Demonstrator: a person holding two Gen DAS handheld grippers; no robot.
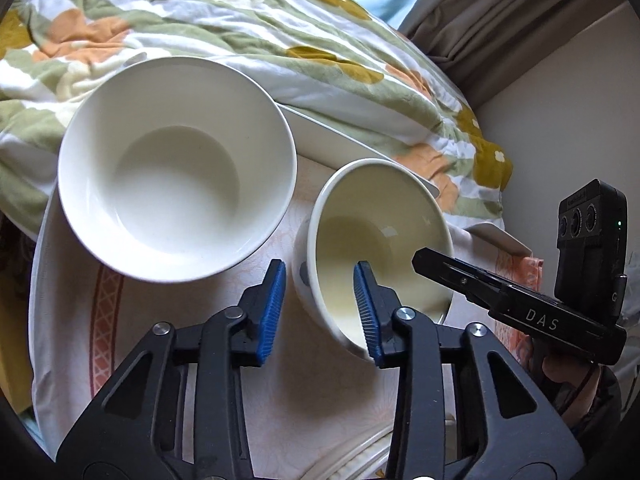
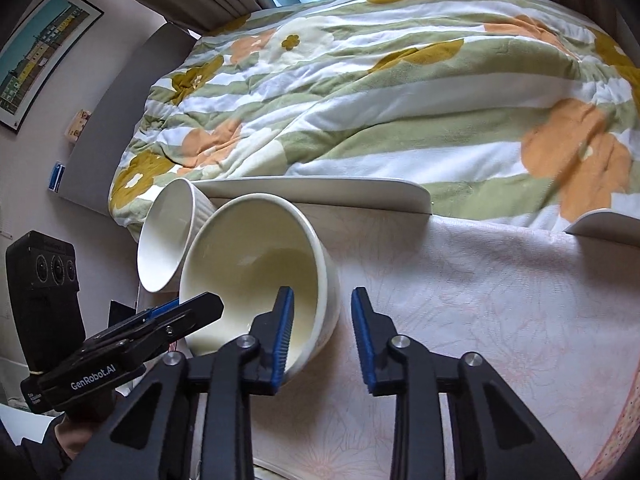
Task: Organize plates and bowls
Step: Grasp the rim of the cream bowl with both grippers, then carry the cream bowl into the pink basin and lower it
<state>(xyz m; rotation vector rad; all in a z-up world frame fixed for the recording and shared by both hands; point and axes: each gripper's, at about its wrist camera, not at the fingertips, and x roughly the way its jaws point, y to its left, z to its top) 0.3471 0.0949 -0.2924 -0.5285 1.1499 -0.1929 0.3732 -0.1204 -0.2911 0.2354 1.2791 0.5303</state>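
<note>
Pick-up step: both hand-held grippers straddle the cream bowl (image 1: 380, 236)'s rim, left hand-held gripper (image 1: 320, 312) and right hand-held gripper (image 2: 322, 336) clamping opposite walls. Next: level lift toward white bowl (image 1: 176, 168).

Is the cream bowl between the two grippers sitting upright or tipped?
Tipped. The cream bowl leans with its mouth facing the cameras, empty inside, each gripper straddling its rim, while the white bowl beside it sits level.
</note>
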